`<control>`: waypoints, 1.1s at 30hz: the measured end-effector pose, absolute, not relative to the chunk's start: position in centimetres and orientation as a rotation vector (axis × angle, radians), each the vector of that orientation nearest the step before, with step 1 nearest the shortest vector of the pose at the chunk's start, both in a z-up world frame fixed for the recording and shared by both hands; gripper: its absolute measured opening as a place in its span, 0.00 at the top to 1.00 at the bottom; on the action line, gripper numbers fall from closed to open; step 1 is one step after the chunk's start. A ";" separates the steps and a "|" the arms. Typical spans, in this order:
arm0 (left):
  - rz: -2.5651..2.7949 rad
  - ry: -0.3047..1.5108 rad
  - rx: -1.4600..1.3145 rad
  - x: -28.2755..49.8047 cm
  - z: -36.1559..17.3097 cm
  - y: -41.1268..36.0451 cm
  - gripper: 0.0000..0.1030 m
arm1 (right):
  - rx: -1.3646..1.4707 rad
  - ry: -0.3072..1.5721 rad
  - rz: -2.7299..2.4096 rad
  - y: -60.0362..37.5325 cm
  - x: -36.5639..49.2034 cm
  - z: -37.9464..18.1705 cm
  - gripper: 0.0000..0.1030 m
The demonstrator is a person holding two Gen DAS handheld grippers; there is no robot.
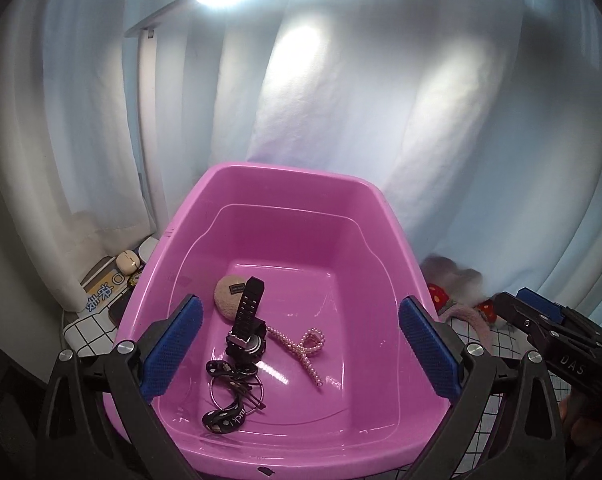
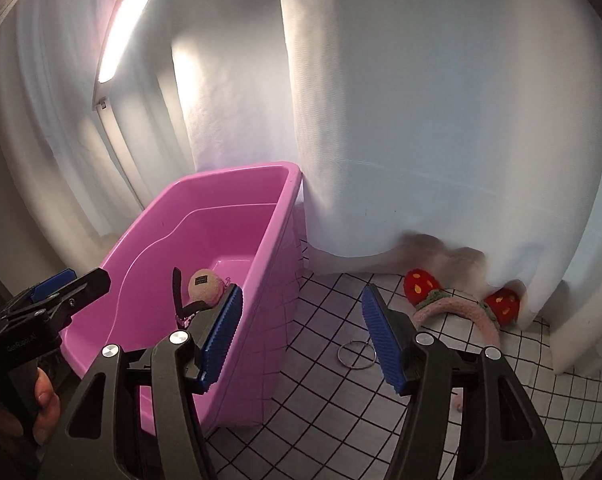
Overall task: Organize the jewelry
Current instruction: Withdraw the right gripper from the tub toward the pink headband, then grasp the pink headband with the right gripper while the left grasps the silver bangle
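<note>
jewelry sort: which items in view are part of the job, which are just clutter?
Job:
- pink bin
- black watch
- pearl hair claw
- black hair clips
- beige puff
- metal ring on the checked cloth
- strawberry headband

Clutter:
- lamp
- white curtain
- earbud case

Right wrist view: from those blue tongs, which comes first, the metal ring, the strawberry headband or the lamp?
1. Metal ring: on the checked cloth, just ahead between the tongs.
2. Strawberry headband: further right, by the curtain.
3. Lamp: far up, left.
</note>
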State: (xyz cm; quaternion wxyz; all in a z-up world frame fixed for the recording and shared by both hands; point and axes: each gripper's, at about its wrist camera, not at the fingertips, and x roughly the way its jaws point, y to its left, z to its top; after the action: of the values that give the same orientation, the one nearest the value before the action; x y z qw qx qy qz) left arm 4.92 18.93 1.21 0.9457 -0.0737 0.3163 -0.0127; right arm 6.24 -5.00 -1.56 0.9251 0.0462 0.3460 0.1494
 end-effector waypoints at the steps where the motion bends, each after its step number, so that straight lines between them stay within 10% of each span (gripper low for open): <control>1: -0.054 0.635 -0.146 4.7 1.4 18.0 0.06 | 0.103 0.716 0.270 -6.5 5.7 -1.7 0.42; 16: -0.303 0.670 -0.086 3.0 -0.2 2.4 0.06 | 0.163 0.862 0.042 -20.9 5.8 -8.1 0.39; 33: -0.034 0.884 -0.132 9.8 -13.9 -2.4 0.06 | 0.019 1.012 0.124 -21.5 16.7 -19.5 0.39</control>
State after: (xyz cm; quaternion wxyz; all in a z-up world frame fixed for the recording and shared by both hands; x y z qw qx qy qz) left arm 9.76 -2.45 -13.91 0.9017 -0.0640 0.4272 -0.0165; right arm 16.74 -21.55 -19.54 0.8728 0.0093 0.4844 0.0595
